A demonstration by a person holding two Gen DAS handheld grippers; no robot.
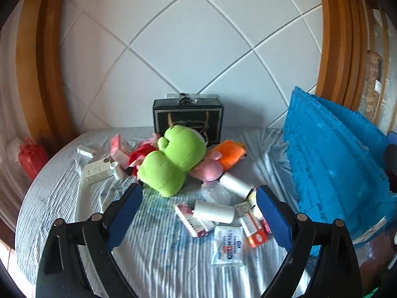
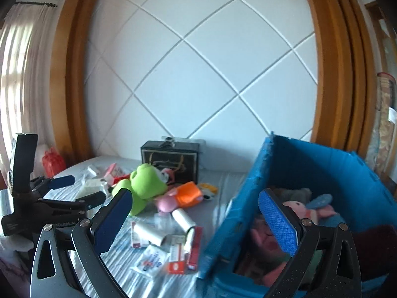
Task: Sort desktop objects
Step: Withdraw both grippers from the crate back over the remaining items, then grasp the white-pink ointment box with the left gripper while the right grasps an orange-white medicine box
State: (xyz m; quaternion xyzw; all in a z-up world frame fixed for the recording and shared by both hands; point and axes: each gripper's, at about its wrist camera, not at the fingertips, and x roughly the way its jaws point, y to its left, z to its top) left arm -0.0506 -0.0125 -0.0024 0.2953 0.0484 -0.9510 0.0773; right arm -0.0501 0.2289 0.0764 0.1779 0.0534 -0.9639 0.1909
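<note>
Left gripper (image 1: 199, 198), black frame with blue-padded fingers: fingers wide apart, holding nothing, hovering over the striped pale-blue bed sheet (image 1: 153, 253). It also shows at the left of the right wrist view (image 2: 74, 190), fingers likewise parted.

Right gripper (image 2: 194, 206), same build: fingers wide apart, empty, its right finger over the open mouth of the blue plastic crate.

Blue plastic crate (image 2: 248, 198): right side of the scene; contains a pink plush toy (image 2: 310, 211) and other soft items too blurred to name.

Green plush frog (image 1: 171, 161): middle of the sheet, lying across a red-and-pink plush (image 1: 139, 155), partly hidden beneath it.

Orange-and-pink plush pig (image 1: 220, 159): just right of the frog, touching it.

Black gift bag with gold print (image 1: 188, 121): upright at the far edge, against the white quilted headboard (image 1: 198, 49).

White cylindrical bottles: one (image 1: 213, 212) near centre, lying across a red-and-white carton (image 1: 193, 219); another (image 1: 235, 185) lying farther off, just near of the pig.

White sachet with blue lettering (image 1: 227, 245): nearest item, flat on the sheet.

Orange-and-white carton (image 1: 253, 226): right of the sachet.

White rectangular box (image 1: 96, 171): left, with a small white tube (image 1: 116, 170) beside it.

Red bag (image 1: 32, 159): far left, off the sheet.
</note>
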